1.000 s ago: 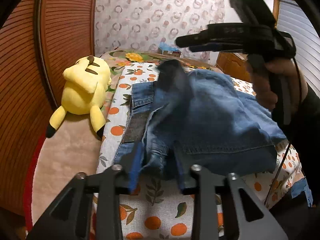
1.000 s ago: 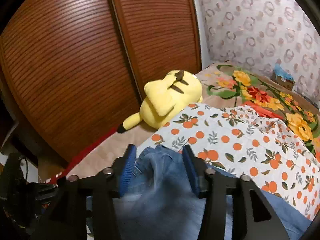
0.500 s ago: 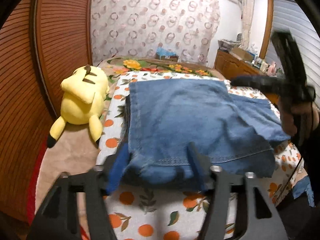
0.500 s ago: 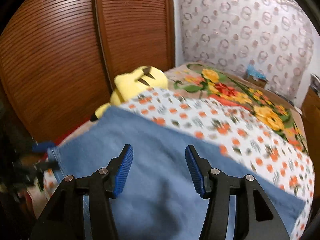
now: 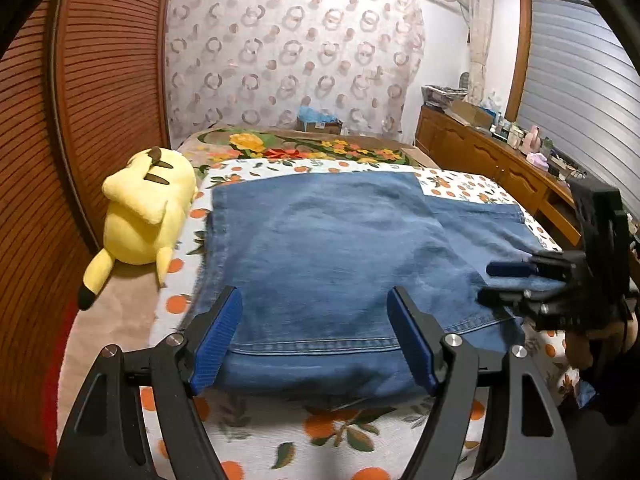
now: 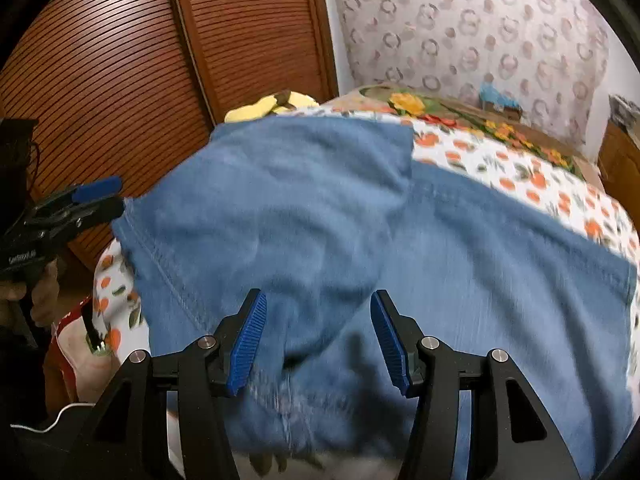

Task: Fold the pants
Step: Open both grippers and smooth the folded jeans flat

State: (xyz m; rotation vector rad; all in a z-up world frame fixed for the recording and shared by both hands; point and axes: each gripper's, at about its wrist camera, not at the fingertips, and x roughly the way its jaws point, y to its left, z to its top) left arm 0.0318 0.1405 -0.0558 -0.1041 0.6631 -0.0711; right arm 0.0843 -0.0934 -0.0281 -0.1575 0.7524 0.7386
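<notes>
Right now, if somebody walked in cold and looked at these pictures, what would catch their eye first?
Most likely the blue jeans, folded over and spread flat across the middle of the orange-print bedsheet. Next comes the bright yellow plush toy, lying left of the jeans beside the slatted wooden doors. Both black tongs with blue pads stand open with nothing gripped: the left tongs over the jeans' near hem, the right tongs over the denim.
</notes>
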